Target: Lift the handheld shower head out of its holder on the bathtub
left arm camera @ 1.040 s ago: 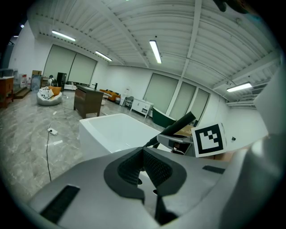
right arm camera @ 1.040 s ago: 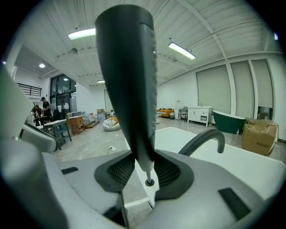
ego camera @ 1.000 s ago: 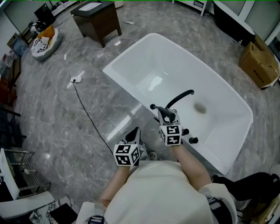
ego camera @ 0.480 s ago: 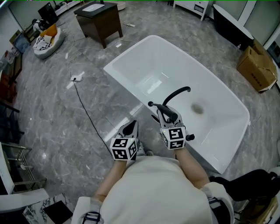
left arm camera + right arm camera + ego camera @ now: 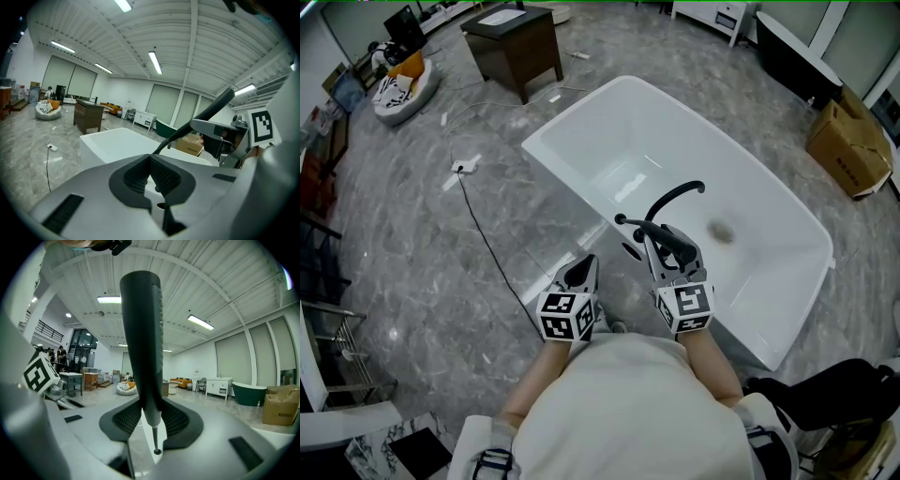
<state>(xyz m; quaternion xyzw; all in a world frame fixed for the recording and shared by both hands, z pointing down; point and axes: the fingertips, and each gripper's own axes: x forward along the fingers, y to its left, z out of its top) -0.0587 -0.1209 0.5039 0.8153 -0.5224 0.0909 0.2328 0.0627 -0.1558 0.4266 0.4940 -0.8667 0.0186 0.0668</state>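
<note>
Right gripper (image 5: 151, 416) is clamped on the black shower head (image 5: 143, 333), with both ribbed pads pressed against its lower stem. In that gripper's own view the wand stands upright between the jaws, its thick end high and its thin tip low. From the head view, the right gripper (image 5: 666, 246) sits over the near rim of the tub (image 5: 546, 142), just beside the curved spout (image 5: 677, 196). The shower head (image 5: 639, 225) reaches out leftward from the jaws. A dark spot on the rim below may be the holder, though the view is too small to say whether the tip has cleared it. I judge the pull should run straight along the wand's axis. Left gripper (image 5: 579, 274) is closed on nothing, over the floor just beside the tub.
</note>
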